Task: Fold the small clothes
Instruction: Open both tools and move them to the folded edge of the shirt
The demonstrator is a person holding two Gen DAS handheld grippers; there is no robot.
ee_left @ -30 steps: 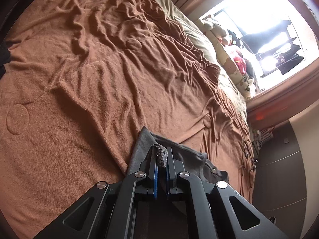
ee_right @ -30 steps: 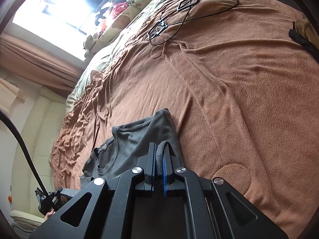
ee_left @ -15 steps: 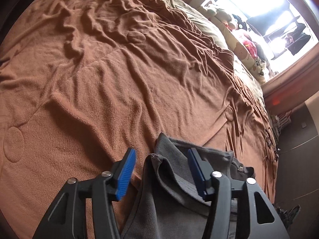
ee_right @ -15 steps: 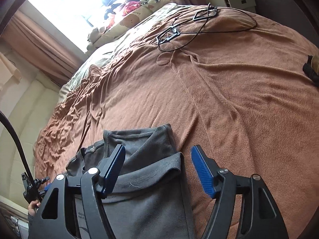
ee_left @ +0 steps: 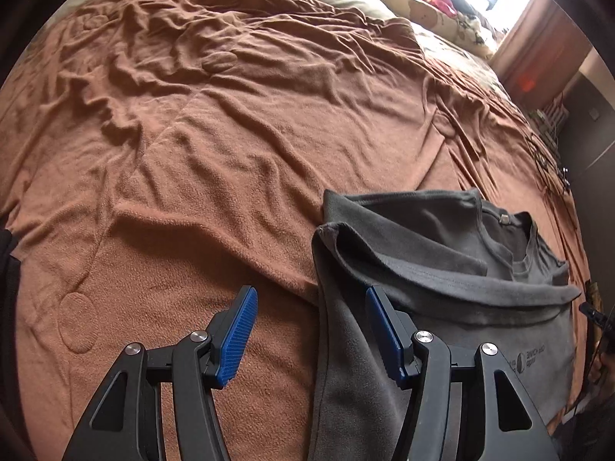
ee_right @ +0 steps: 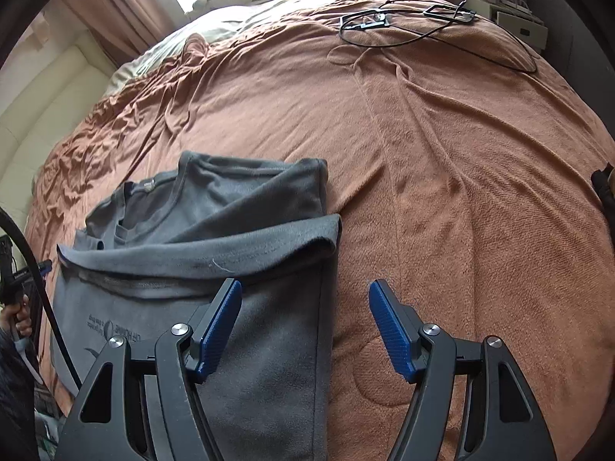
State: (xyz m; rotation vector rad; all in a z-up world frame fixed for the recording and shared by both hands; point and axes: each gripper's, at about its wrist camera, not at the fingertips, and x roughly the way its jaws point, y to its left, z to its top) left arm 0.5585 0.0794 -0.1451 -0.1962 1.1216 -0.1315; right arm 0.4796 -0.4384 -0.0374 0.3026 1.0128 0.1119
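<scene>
The grey T-shirt (ee_left: 442, 269) lay on the brown blanket (ee_left: 230, 134) of the bed, its lower part folded up over the body so that a hem ran across below the neckline; printed lettering showed on the fabric nearer the cameras. The left gripper (ee_left: 313, 336) stood with its fingers (ee_left: 236, 332) spread wide and holding nothing; the shirt's side edge ran between them, the blue pad on one side over bare blanket, the other over grey cloth. The right gripper (ee_right: 305, 330) was likewise wide and empty; the T-shirt (ee_right: 215, 230) had its opposite side edge between those fingers (ee_right: 392, 330), one pad above the cloth, the other above the blanket (ee_right: 442, 153); whether any pad touched the fabric could not be told. Well beyond the shirt, black cables (ee_right: 403, 27) and small frames lay near the far edge of the bed; patterned pillows (ee_left: 453, 11) sat by the bright window; a black cord (ee_right: 42, 288) crossed the right view's left edge.
</scene>
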